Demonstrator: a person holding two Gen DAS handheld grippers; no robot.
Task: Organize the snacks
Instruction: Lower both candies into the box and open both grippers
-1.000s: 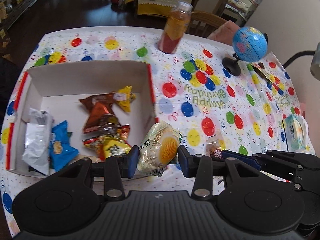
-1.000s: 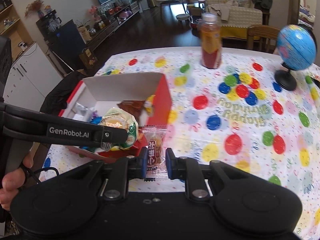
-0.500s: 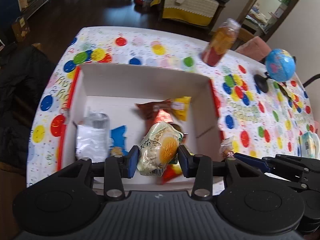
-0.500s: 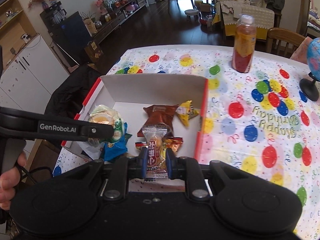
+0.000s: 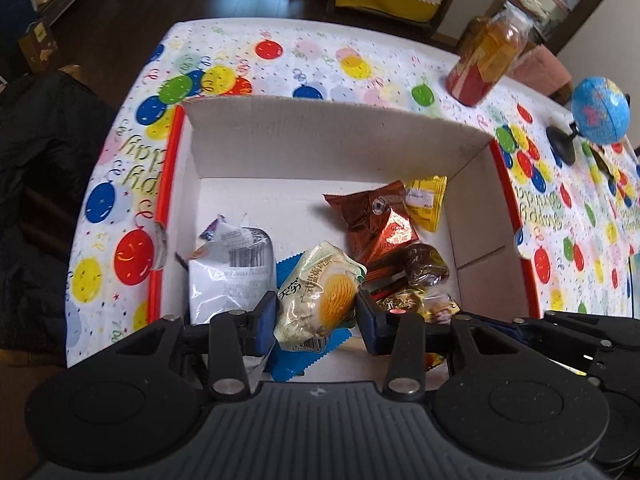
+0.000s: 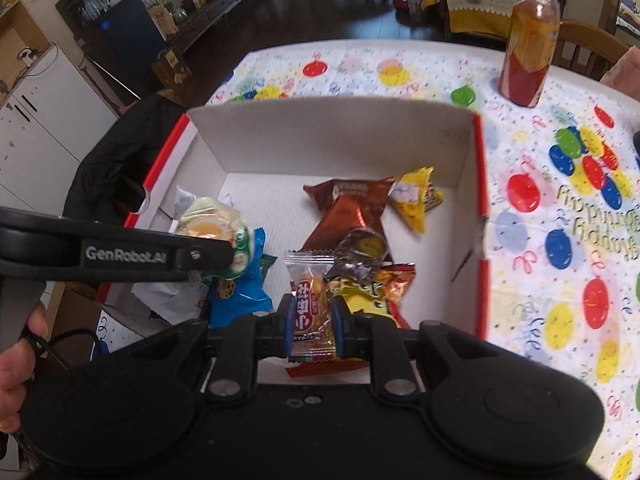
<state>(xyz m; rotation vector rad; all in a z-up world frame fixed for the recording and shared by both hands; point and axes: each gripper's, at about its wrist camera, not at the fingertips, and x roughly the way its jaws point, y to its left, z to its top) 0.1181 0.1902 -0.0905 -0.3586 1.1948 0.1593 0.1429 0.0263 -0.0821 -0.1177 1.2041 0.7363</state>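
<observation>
Over the open cardboard box [image 5: 332, 140], both grippers hold a snack apiece. The left gripper [image 5: 316, 314] is clamped on a pale green round snack pack [image 5: 320, 294] with an orange-yellow picture on its front; its blue pads press the pack from either side, and the pack hangs above the snacks lying on the box floor. From the right wrist view the same pack [image 6: 218, 232] shows beyond the left gripper's black finger, over the left part of the box [image 6: 340, 132]. The right gripper [image 6: 311, 326] has its jaws drawn narrow on a small clear-wrapped candy [image 6: 311, 308] with red and orange print, held upright between the pads above the box's near side.

Inside the box lie other snacks — a white packet with a barcode [image 5: 232, 272] at the left, a blue wrapper [image 5: 304, 348] beneath the held pack, two brown foil packets [image 5: 376, 220] near the middle, a yellow packet [image 5: 426, 202] toward the far right corner, and a dark round sweet [image 5: 426, 266] over some red and gold wrappers at the near right. The box has white inner walls and red outer edges.

It stands on a table covered with a balloon-print birthday cloth [image 6: 560, 200]. Farther back on the cloth stands a bottle of orange-red drink [image 6: 530, 44], and off to the right — well apart from the box — a small blue globe [image 5: 598, 110] on a black stand. A person's hand [image 6: 16, 360] grips the left gripper's handle at the left edge of the right wrist view.
</observation>
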